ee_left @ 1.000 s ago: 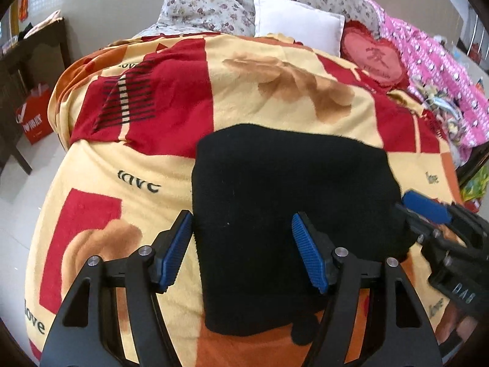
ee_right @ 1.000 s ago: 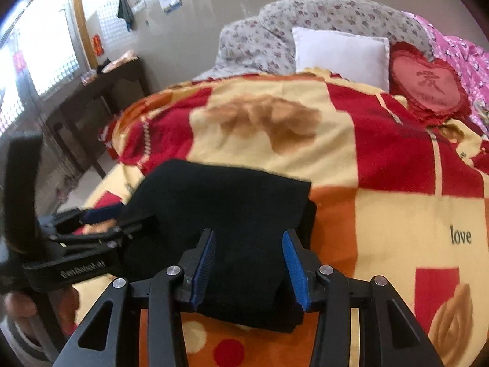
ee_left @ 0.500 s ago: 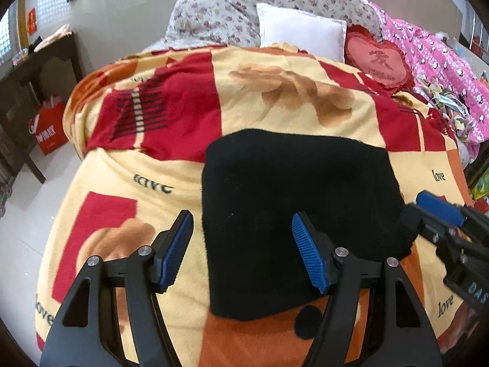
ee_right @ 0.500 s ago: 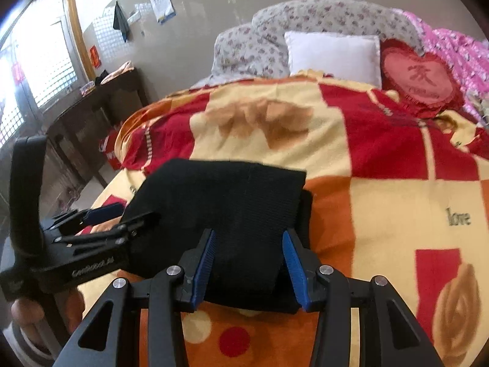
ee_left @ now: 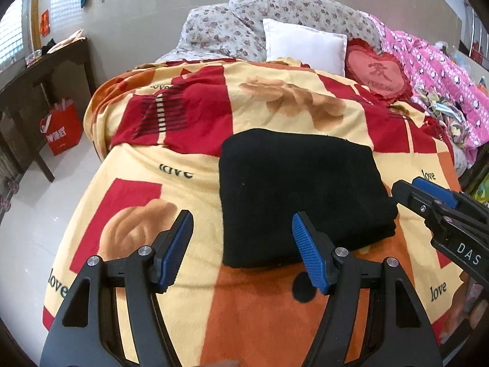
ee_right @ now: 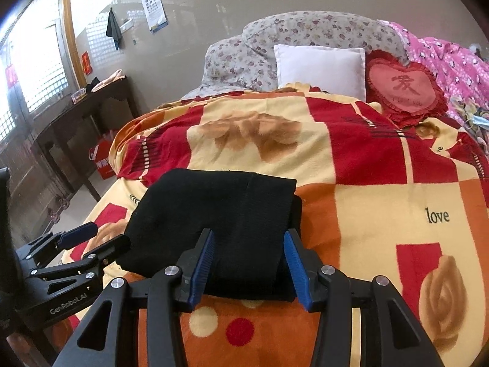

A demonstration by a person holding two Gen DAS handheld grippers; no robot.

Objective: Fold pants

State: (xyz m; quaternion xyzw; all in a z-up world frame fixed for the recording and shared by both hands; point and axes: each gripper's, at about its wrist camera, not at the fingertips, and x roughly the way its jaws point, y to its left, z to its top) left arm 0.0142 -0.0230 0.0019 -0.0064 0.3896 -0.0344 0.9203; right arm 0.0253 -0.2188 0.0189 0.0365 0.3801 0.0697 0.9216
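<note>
The black pants (ee_left: 299, 192) lie folded into a thick rectangle on the red, yellow and orange blanket (ee_left: 189, 189); they also show in the right wrist view (ee_right: 220, 223). My left gripper (ee_left: 241, 250) is open and empty, above the near left edge of the pants. My right gripper (ee_right: 249, 266) is open and empty, just in front of the near edge of the pants. The right gripper shows at the right of the left wrist view (ee_left: 428, 192). The left gripper shows at the lower left of the right wrist view (ee_right: 91, 238).
At the bed's head lie a white pillow (ee_left: 302, 46), a floral pillow (ee_left: 244, 27), a red heart cushion (ee_left: 377, 73) and a pink quilt (ee_left: 437, 70). A dark wooden table (ee_left: 36, 73) and a red bag (ee_left: 61, 131) stand on the floor left of the bed.
Both grippers have drawn back toward me and risen from the pants. More of the blanket shows in front of the pants. The pants have not moved.
</note>
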